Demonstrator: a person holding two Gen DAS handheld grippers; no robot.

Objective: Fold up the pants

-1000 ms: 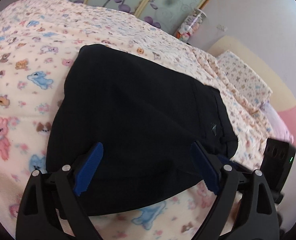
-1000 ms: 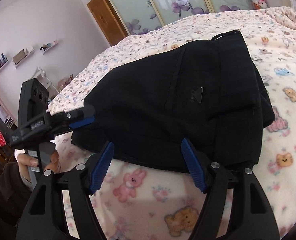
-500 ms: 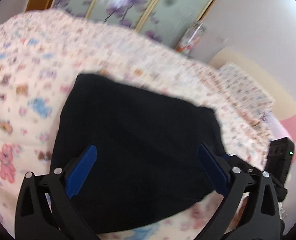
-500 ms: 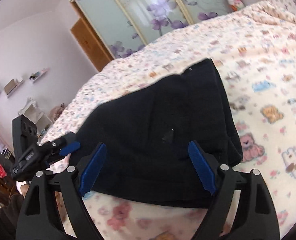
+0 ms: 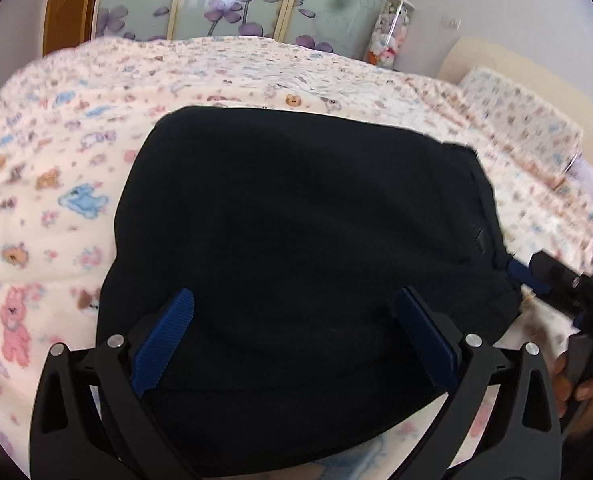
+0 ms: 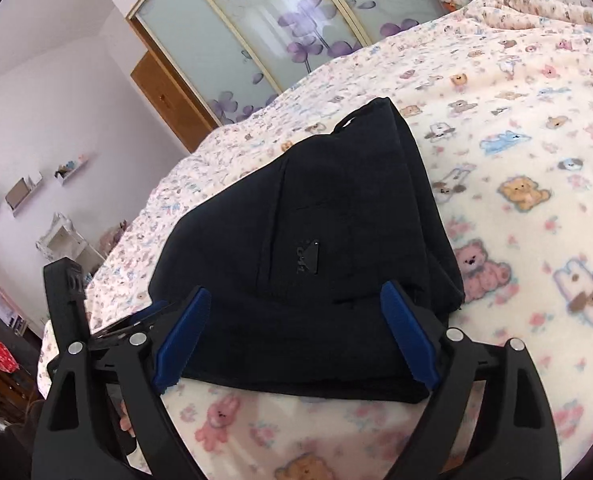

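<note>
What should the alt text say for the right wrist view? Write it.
Folded black pants lie on a cartoon-animal blanket, with the right tongs open in front of them, gripping nothing. The left tongs show at the pants' left edge.

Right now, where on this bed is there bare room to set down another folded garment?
Bare animal-print fleece blanket lies right of the folded black pants and on their far side. The near edge is crowded by both grippers' blue-padded fingers.
</note>
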